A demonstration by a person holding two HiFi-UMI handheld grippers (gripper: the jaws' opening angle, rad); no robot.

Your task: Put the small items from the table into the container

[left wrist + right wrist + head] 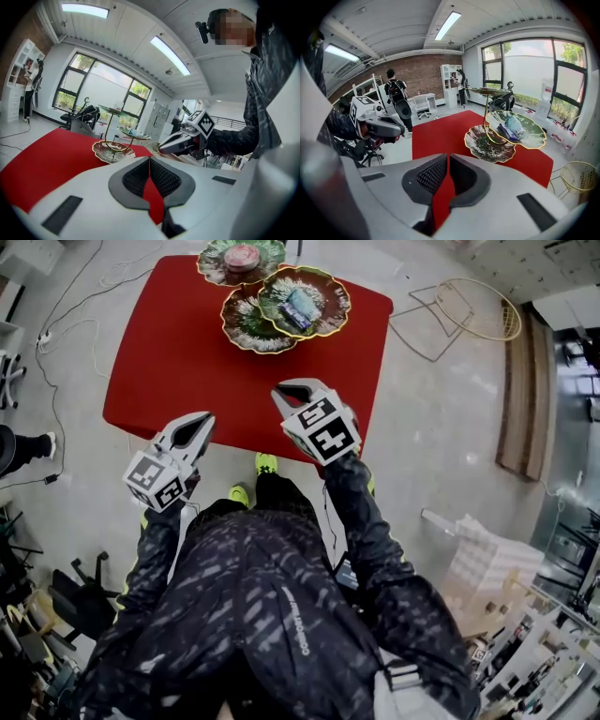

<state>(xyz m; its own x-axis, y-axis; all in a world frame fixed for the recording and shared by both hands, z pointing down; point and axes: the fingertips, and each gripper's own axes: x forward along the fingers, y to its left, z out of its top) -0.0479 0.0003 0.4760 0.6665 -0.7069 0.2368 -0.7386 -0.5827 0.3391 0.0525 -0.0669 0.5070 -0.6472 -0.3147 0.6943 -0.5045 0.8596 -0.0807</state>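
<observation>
small items sit in the tiered dish stand (pixel 246 332) at the upper centre of the head view, not on the red table (pixel 178 362). a bluish packet (pixel 302 307) with something clear beside it lies in the middle dish, and a pink round piece (pixel 242 257) lies in the top dish at the frame's upper edge. lowest dish looks bare. no loose piece shows on the red top, so the job reads as finished or close to it. that likely explains the hands: left gripper (pixel 202 420) at lower left and right gripper (pixel 285 390) at centre both hang over the table's near edge, well apart from the stand. left gripper view shows its jaws pressed together with only red table behind the seam; right gripper view shows the same, jaws together and nothing between them. noses aim toward the stand, the right one tipped down more. packet lies flat in the dish hollow, where the raised rim keeps it from sliding. its long axis seems to slant from upper left to lower right in the head view, though it is small and hard to read. pink piece is round, flat side up, with no long axis to give.
</observation>
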